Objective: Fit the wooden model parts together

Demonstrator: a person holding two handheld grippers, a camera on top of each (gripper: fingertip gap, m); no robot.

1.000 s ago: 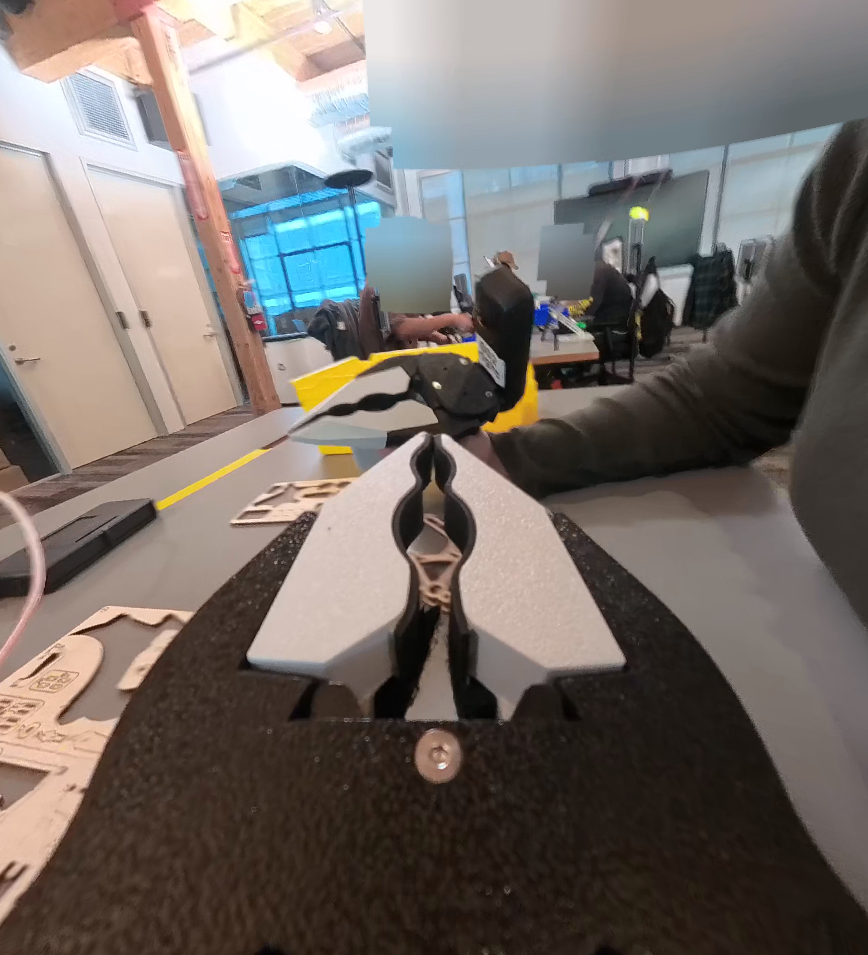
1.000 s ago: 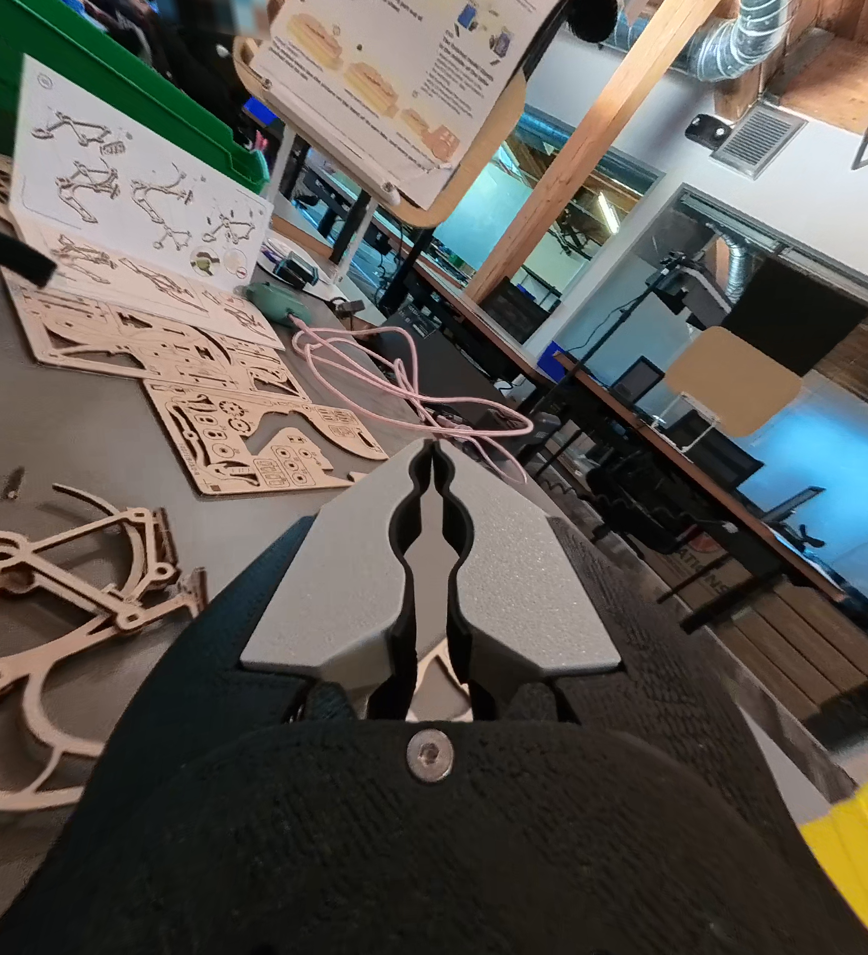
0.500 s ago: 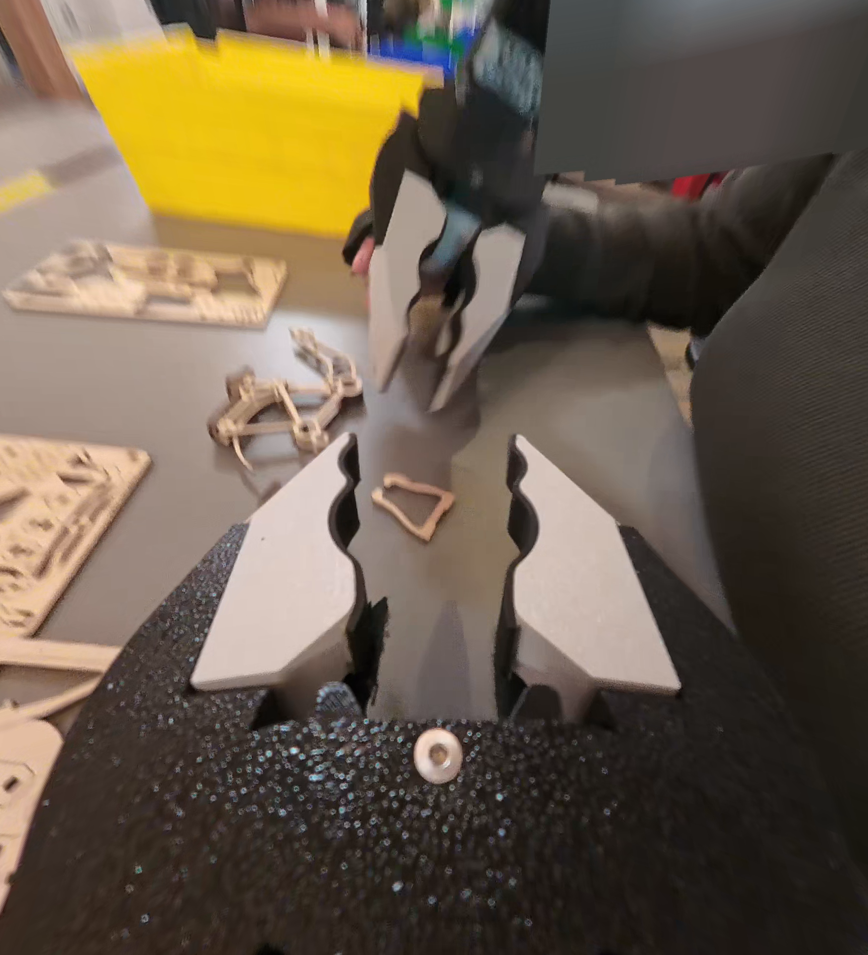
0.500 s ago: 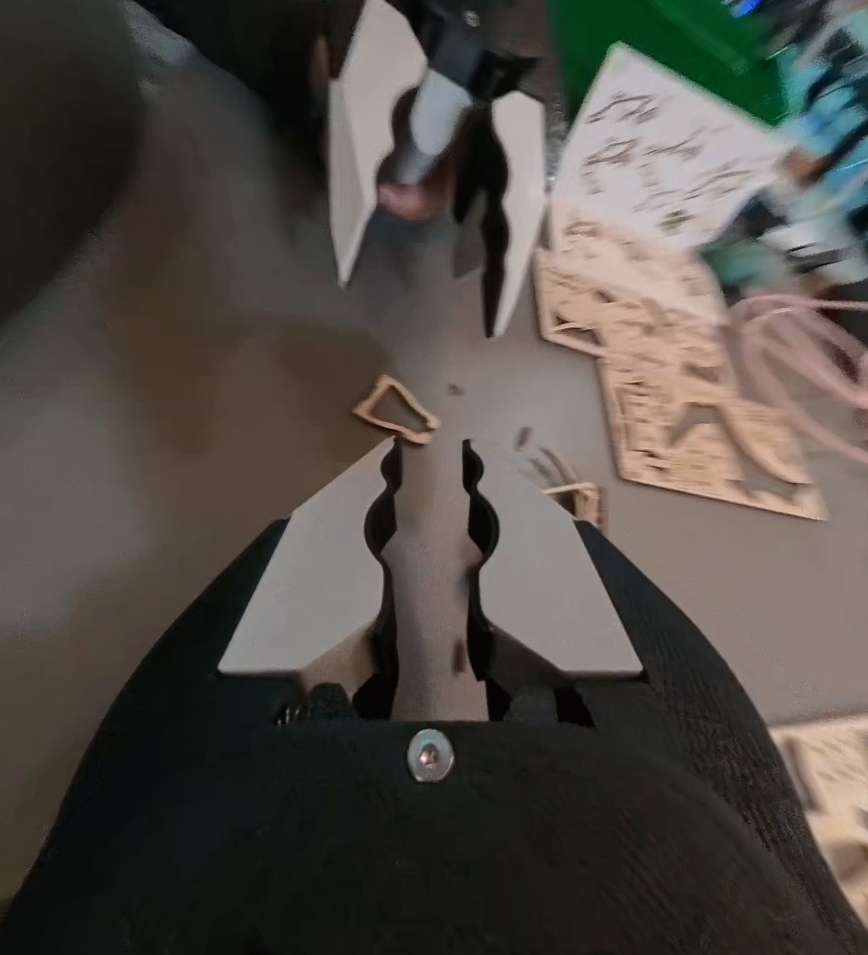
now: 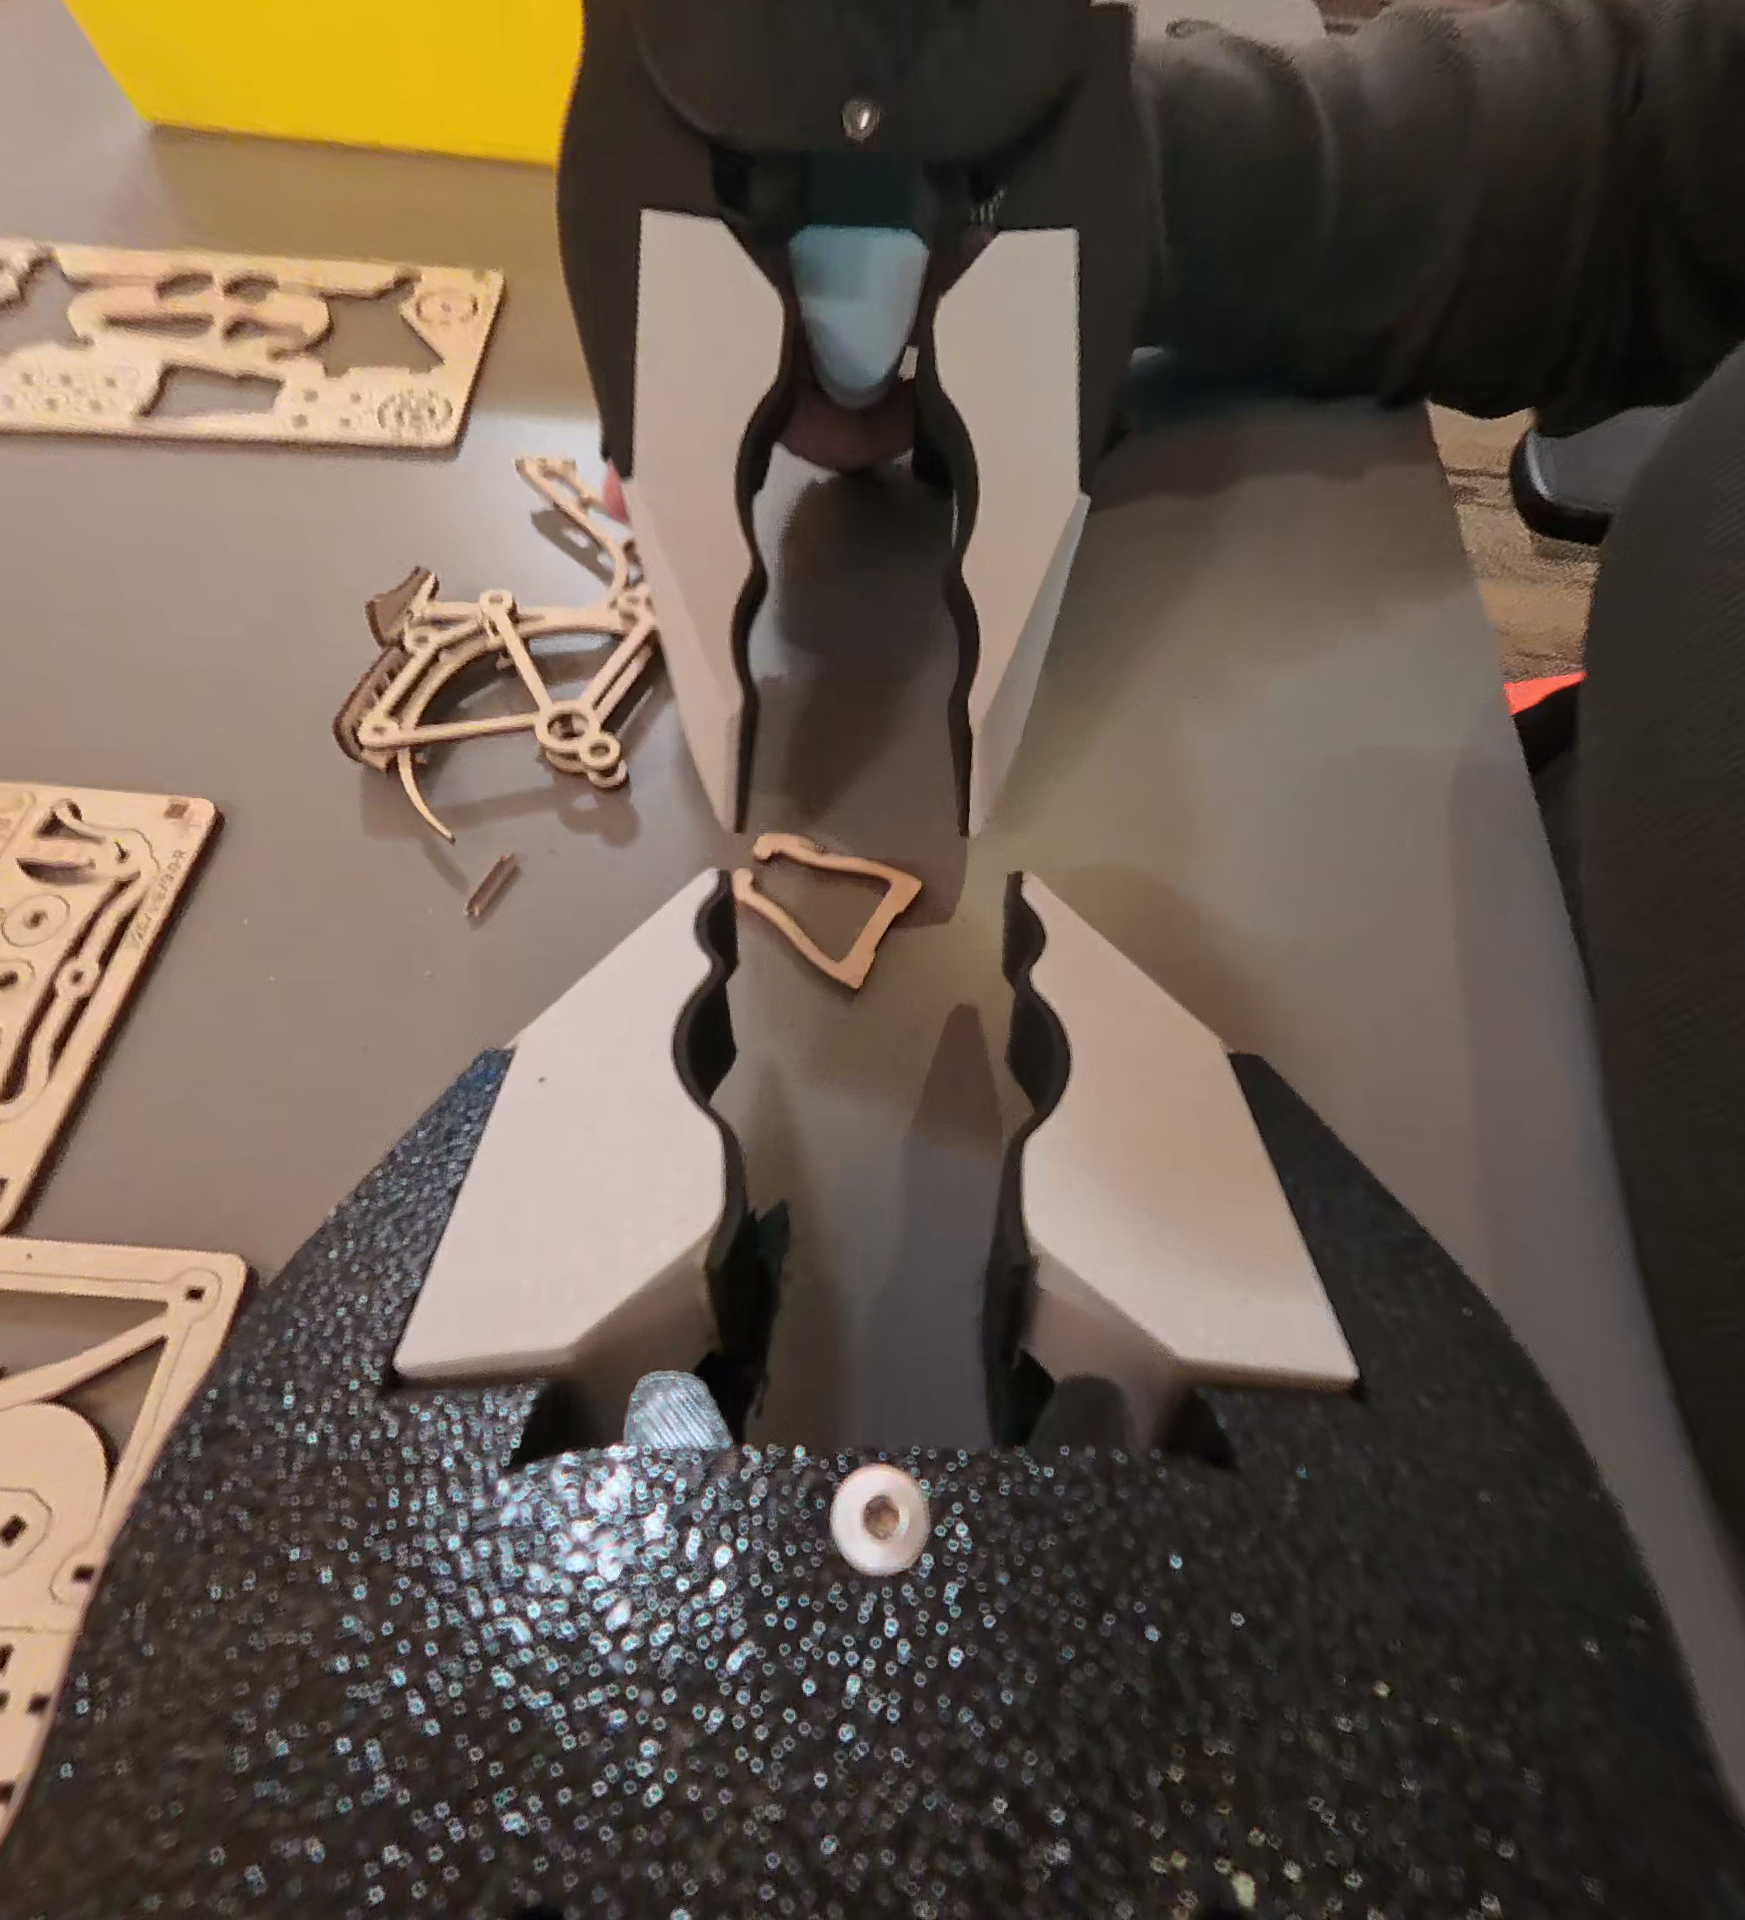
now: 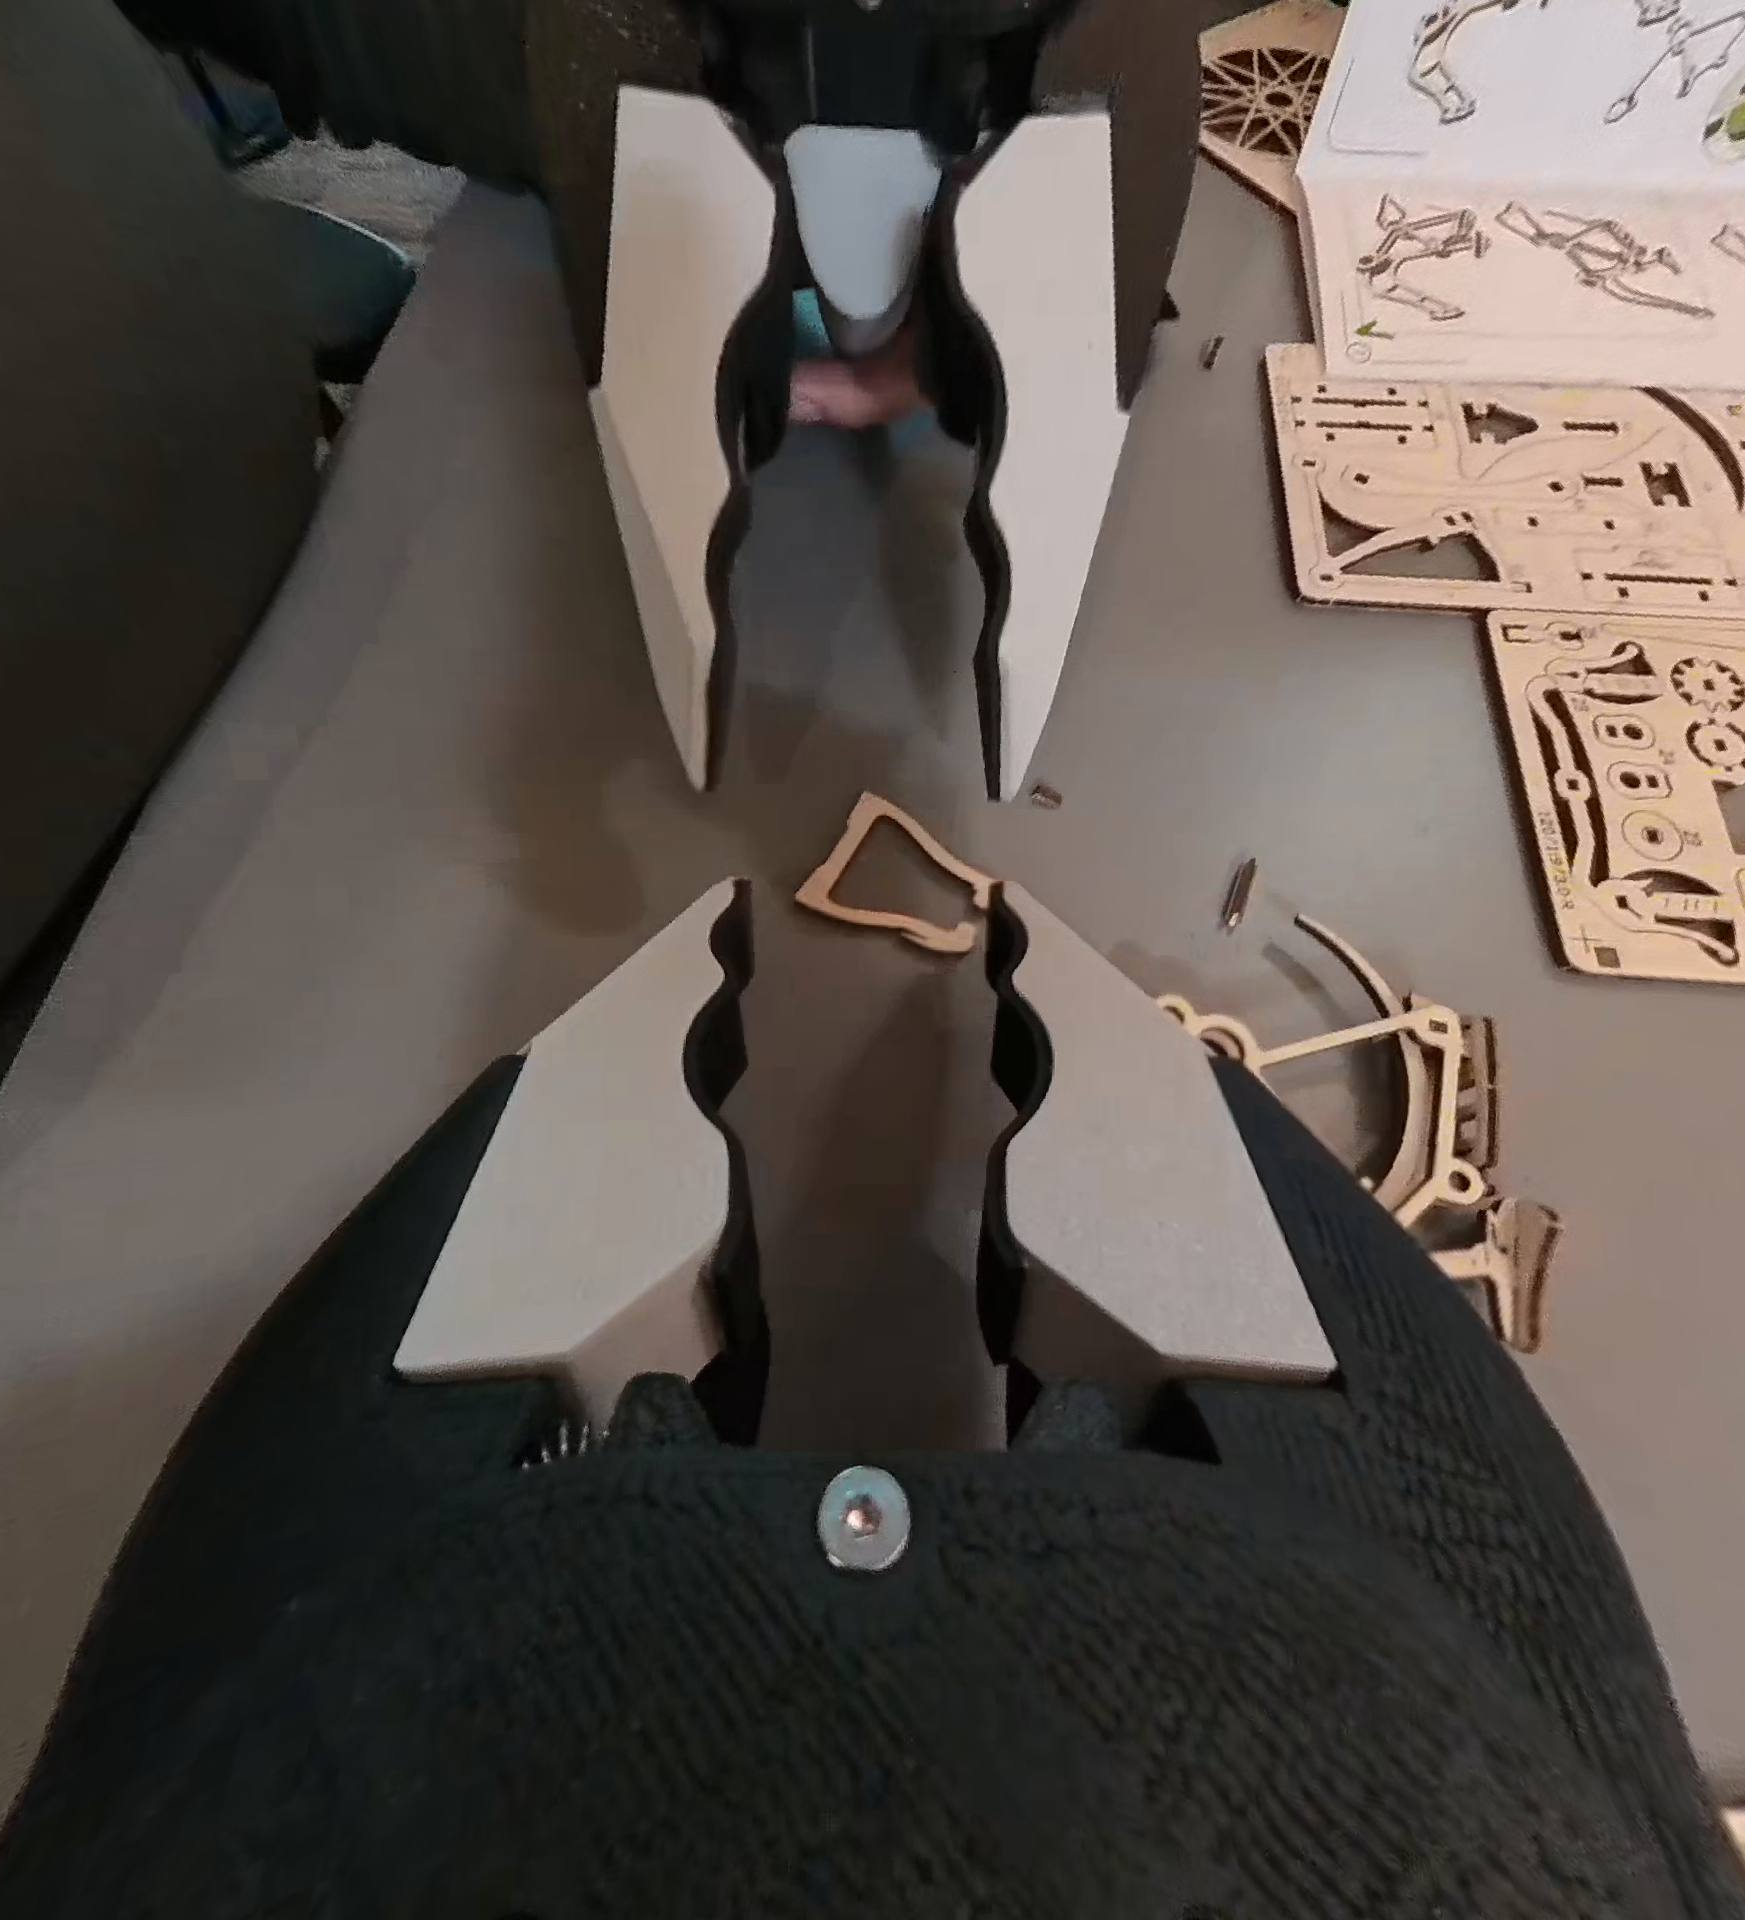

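A small trapezoid wooden frame piece lies flat on the grey table. It also shows in the right wrist view. My left gripper is open and empty, its tips low on either side of the piece's near edge. My right gripper is open and empty on the opposite side. The two grippers face each other tip to tip across the piece, the right gripper in the left wrist view and the left gripper in the right wrist view. A part-built wooden assembly lies beside them.
Punched wooden part sheets lie on the table, with an open instruction booklet. A small wooden pin lies loose. A yellow bin stands at the back. A dark sleeve reaches in. From the right gripper's tips to the small wooden pin is close to 5 cm. Look for it in the left wrist view too.
A second ago both grippers were shut and raised, the left one holding the small wooden piece. Now both are lowered to the table and open, and the piece lies between their tips.
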